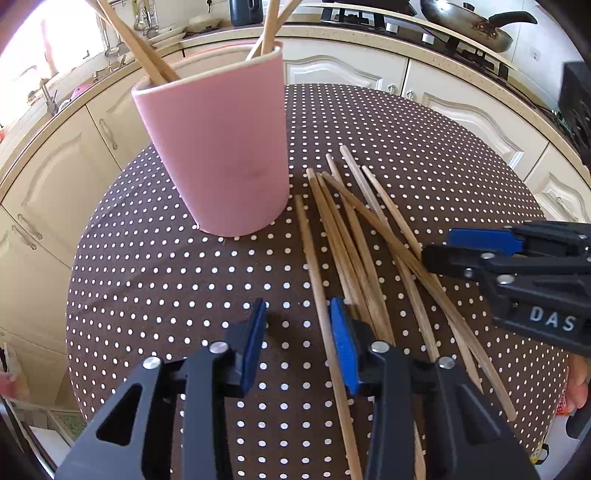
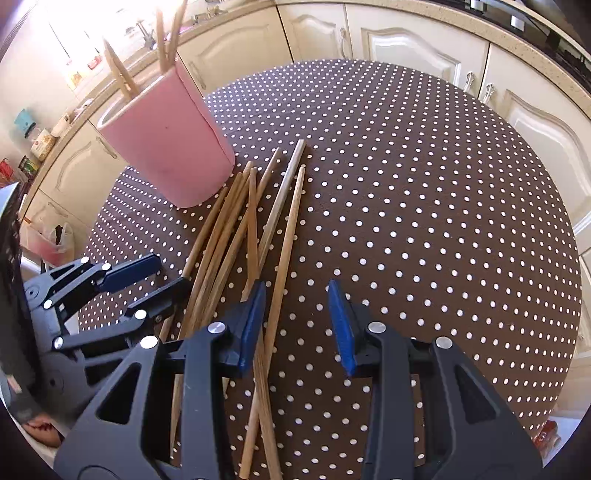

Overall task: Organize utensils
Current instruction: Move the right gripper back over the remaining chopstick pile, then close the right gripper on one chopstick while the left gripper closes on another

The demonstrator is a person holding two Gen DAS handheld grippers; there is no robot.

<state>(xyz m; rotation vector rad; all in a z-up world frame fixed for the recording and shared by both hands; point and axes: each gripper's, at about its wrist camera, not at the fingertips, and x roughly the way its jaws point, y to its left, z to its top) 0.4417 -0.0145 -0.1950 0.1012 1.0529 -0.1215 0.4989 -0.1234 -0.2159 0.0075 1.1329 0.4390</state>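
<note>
A pink cup (image 1: 218,155) stands upright on the dotted table and holds several wooden chopsticks (image 1: 147,55). It also shows in the right wrist view (image 2: 166,144). A loose pile of wooden chopsticks (image 1: 354,236) lies to the cup's right, also in the right wrist view (image 2: 243,229). My left gripper (image 1: 299,343) is open and empty, low over the near ends of the pile, with one chopstick between its jaws. My right gripper (image 2: 297,321) is open and empty over the pile's right side. It shows from the side in the left wrist view (image 1: 443,247).
The round table has a brown cloth with white dots (image 2: 424,206). Cream kitchen cabinets (image 1: 461,103) curve behind it. A frying pan (image 1: 469,22) sits on the hob at the back. The left gripper shows at the left of the right wrist view (image 2: 162,273).
</note>
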